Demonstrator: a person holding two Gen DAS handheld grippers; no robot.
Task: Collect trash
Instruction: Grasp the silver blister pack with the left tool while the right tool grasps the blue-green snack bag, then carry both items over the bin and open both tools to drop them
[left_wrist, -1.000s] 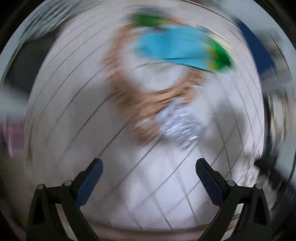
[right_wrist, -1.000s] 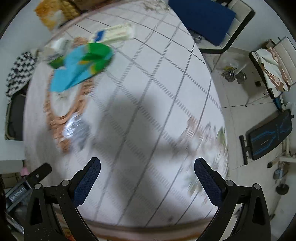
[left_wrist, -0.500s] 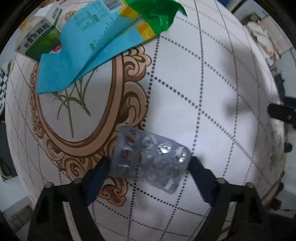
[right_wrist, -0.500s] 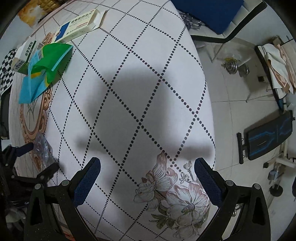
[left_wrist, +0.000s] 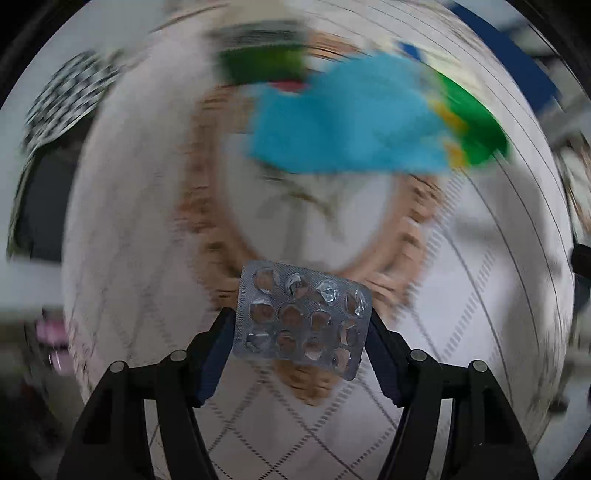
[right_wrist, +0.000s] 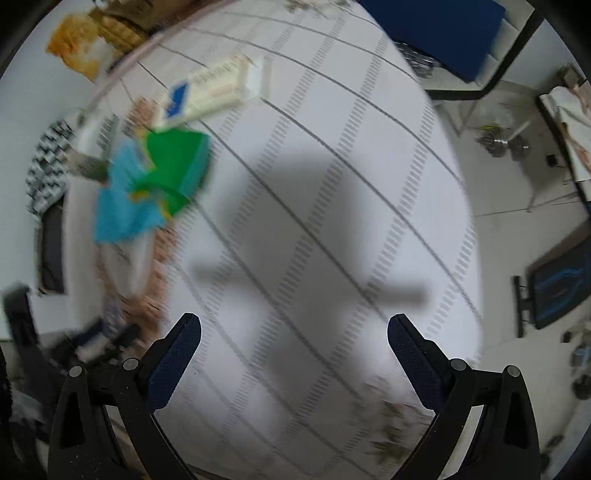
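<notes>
A silver, emptied blister pack (left_wrist: 301, 317) sits between the pads of my left gripper (left_wrist: 299, 315). The jaws are closing on its two short edges, and the pack stays sharp while the table behind it blurs. Beyond it a blue and green wrapper (left_wrist: 351, 129) lies on the round printed tablecloth (left_wrist: 480, 295), beside a green box (left_wrist: 258, 62). In the right wrist view my right gripper (right_wrist: 293, 328) stands open over bare cloth with nothing between its fingers. The wrapper (right_wrist: 147, 184) and a long white medicine box (right_wrist: 218, 88) lie at that view's upper left.
A blue-seated chair (right_wrist: 443, 29) stands at the table's far side. The tiled floor to the right holds a dumbbell (right_wrist: 506, 144) and a dark exercise bench (right_wrist: 557, 291). An orange bag (right_wrist: 81, 48) and a checkered cloth (left_wrist: 66, 99) lie past the table's left edge.
The left jaws went from wide open to closed around the blister pack, which now moves with the gripper. The right gripper has swung across the table, still open.
</notes>
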